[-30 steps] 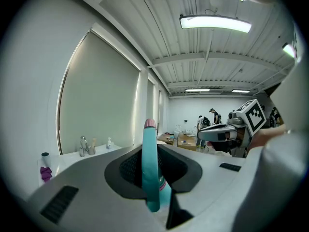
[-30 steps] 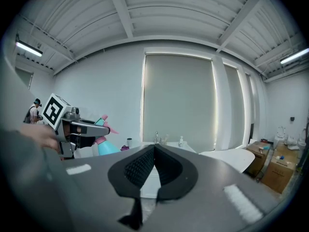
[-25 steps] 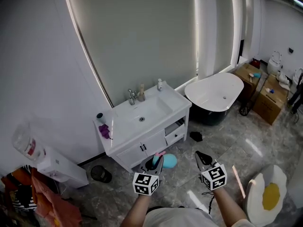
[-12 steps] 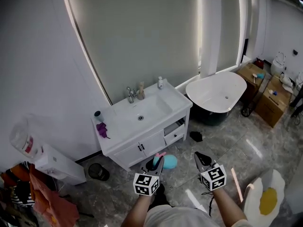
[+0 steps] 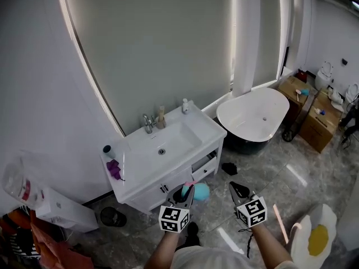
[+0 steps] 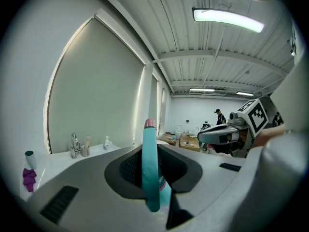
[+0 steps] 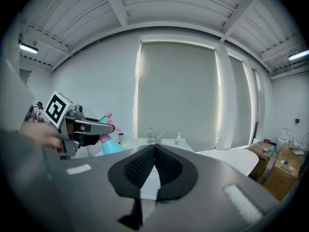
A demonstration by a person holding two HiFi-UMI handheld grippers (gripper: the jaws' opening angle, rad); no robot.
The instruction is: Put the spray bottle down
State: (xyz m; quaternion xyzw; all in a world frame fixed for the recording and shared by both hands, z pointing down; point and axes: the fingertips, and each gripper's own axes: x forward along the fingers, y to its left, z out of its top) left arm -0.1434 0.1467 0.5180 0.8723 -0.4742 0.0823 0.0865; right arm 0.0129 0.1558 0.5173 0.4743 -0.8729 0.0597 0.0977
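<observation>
While the person's two forearms reach out from the near edge of the head view, the left hand-held gripper (image 5: 184, 193) is clamped on the spray bottle (image 6: 150, 170), its jaws narrowed onto the slim teal neck, which stands upright between the pads with the pink top rising above them. In the head view the bottle's round teal body shows just to the right of that gripper's tips, held in the air over the grey marble floor (image 5: 269, 167) and just in front of the sink cabinet (image 5: 185, 175). To the right, well apart from the bottle, the right hand-held gripper (image 5: 239, 190) has its jaws pressed together with nothing between them. Farther off, the cabinet's white top carries a faucet (image 5: 147, 122) at its far edge and a purple cloth (image 5: 114, 168) at its left end. Beyond it to the right stands a white bathtub (image 5: 252, 116).
</observation>
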